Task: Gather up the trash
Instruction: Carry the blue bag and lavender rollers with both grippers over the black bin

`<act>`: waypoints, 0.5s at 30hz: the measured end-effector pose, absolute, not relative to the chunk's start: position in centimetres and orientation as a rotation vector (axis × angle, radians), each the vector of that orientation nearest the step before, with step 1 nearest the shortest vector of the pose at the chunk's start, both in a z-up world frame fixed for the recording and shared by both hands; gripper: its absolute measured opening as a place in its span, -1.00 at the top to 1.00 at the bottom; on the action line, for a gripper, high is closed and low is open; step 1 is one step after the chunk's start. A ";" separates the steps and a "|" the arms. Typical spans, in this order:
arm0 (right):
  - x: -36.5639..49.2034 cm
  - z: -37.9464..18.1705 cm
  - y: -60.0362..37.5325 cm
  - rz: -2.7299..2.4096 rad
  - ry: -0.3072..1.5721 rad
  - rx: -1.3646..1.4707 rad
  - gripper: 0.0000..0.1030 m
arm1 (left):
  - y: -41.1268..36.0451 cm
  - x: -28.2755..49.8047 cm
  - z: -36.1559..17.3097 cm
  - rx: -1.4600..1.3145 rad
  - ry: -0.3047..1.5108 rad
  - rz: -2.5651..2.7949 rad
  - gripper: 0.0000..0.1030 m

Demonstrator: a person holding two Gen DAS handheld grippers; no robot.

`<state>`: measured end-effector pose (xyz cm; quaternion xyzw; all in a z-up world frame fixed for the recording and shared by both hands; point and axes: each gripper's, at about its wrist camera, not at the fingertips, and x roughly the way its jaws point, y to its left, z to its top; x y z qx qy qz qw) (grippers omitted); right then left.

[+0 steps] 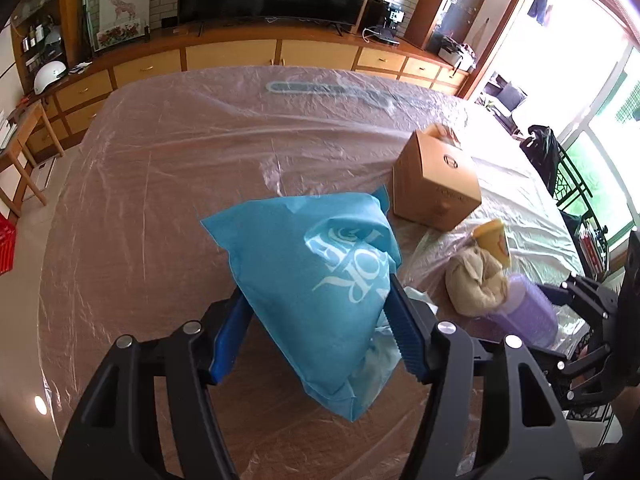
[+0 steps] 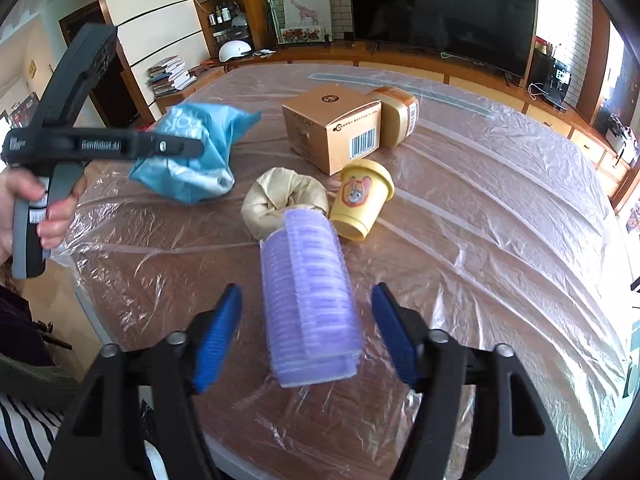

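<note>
A blue non-woven bag [image 1: 320, 296] with white lettering sits between the fingers of my left gripper [image 1: 316, 300], which grips it above the table; the bag also shows in the right wrist view [image 2: 192, 152]. A purple stack of plastic cups [image 2: 310, 300] lies on its side between the open jaws of my right gripper [image 2: 306, 308], untouched by the pads. It also shows in the left wrist view [image 1: 528, 312]. A crumpled beige paper bag [image 2: 280, 200], a yellow cartoon cup [image 2: 362, 200], a cardboard box [image 2: 332, 130] and a tan jar [image 2: 398, 114] lie beyond.
The round table [image 2: 500, 220] is covered with clear plastic sheeting. A TV cabinet [image 1: 240, 52] runs behind it. A black chair [image 1: 560, 168] stands at the table's right side by the window. The table's near edge is below my right gripper.
</note>
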<state>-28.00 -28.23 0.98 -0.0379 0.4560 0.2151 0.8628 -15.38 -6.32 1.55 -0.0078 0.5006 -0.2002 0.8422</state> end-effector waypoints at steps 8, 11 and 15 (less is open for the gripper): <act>-26.7 0.5 -27.3 0.422 0.964 -0.088 -0.51 | -7.0 -14.3 0.5 -0.068 1.081 -0.439 -0.49; -26.5 0.5 -27.2 0.423 0.969 -0.084 -0.31 | -7.2 -14.4 0.3 -0.065 1.078 -0.434 -0.46; -26.6 0.7 -27.3 0.402 0.964 -0.092 0.17 | -7.3 -15.0 0.5 -0.053 1.070 -0.433 -0.19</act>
